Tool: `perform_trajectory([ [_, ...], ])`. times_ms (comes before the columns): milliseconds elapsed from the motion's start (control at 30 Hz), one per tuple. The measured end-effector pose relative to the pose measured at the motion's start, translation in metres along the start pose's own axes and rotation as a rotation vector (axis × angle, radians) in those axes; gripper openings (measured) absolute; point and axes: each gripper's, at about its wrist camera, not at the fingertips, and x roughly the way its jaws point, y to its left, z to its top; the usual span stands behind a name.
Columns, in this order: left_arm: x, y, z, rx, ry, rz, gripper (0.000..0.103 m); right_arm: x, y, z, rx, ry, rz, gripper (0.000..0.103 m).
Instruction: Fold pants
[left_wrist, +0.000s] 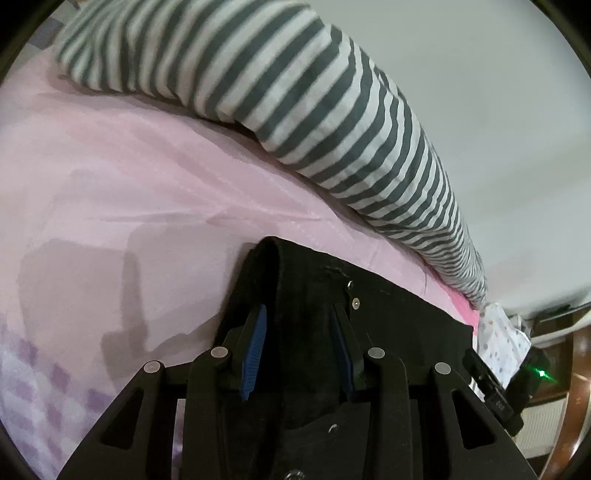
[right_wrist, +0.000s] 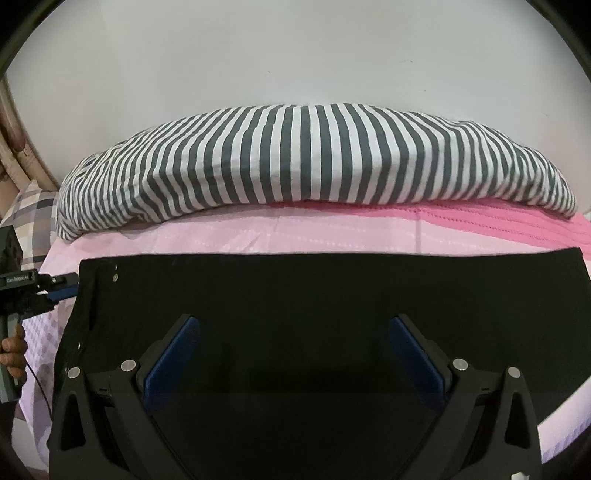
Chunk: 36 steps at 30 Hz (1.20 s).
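Black pants (right_wrist: 295, 288) lie flat on a pink bed sheet (right_wrist: 258, 236), folded into a wide band. In the left wrist view my left gripper (left_wrist: 300, 314) is shut on the waistband end of the pants (left_wrist: 388, 317), with fabric bunched between its blue pads (left_wrist: 255, 347). The left gripper also shows in the right wrist view (right_wrist: 62, 286), clamped on the pants' left edge. My right gripper (right_wrist: 295, 325) is wide open just above the middle of the pants and holds nothing.
A long grey-and-white striped bolster (right_wrist: 314, 158) lies along the wall behind the pants. A darker pink blanket (right_wrist: 498, 218) shows under it at the right. A checked pillow (right_wrist: 33, 210) sits at the far left, a spotted cloth (left_wrist: 502, 343) at the bed's end.
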Motion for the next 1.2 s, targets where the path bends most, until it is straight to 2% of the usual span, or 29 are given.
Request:
perform_trajectory([
  [267,0.02,-0.007,0.018,-0.012,-0.007,-0.032,0.036,0.014,-0.002,0.022,-0.074,-0.012,0.04,0.102],
  [367,0.018,-0.008,0.021,-0.019,-0.027,-0.058,0.036,0.026,-0.004,0.03,-0.12,0.008,0.086,0.102],
  [400,0.017,-0.008,0.02,-0.019,-0.038,-0.064,0.032,0.031,-0.005,0.034,-0.144,0.026,0.116,0.102],
  [433,0.014,-0.009,0.019,-0.012,-0.054,-0.064,0.018,0.035,-0.006,0.037,-0.171,0.041,0.133,0.102],
  [500,0.006,-0.01,0.015,0.012,-0.086,-0.046,0.009,0.042,-0.008,0.045,-0.224,0.065,0.161,0.102],
  [600,-0.013,-0.013,0.006,0.015,-0.151,-0.101,0.007,0.049,-0.009,0.057,-0.324,0.113,0.21,0.102],
  [733,-0.04,-0.036,-0.013,0.1,-0.244,-0.143,0.006,0.056,-0.007,0.071,-0.457,0.204,0.28,0.101],
  [767,-0.047,-0.043,-0.018,0.121,-0.262,-0.152,0.006,0.059,-0.006,0.074,-0.494,0.244,0.316,0.099],
  [833,-0.058,-0.051,-0.025,0.142,-0.283,-0.174,0.006,0.066,-0.002,0.079,-0.558,0.316,0.353,0.088],
  [900,-0.067,-0.057,-0.032,0.154,-0.299,-0.183,0.006,0.073,0.003,0.081,-0.623,0.38,0.363,0.078],
  [1067,-0.086,-0.06,-0.043,0.145,-0.318,-0.187,0.006,0.088,0.009,0.091,-0.72,0.501,0.412,0.067],
  [1167,-0.094,-0.06,-0.047,0.143,-0.32,-0.182,0.006,0.099,-0.004,0.096,-0.763,0.585,0.416,0.061],
  [1200,-0.095,-0.061,-0.048,0.145,-0.321,-0.178,0.006,0.101,-0.012,0.097,-0.771,0.603,0.406,0.056],
])
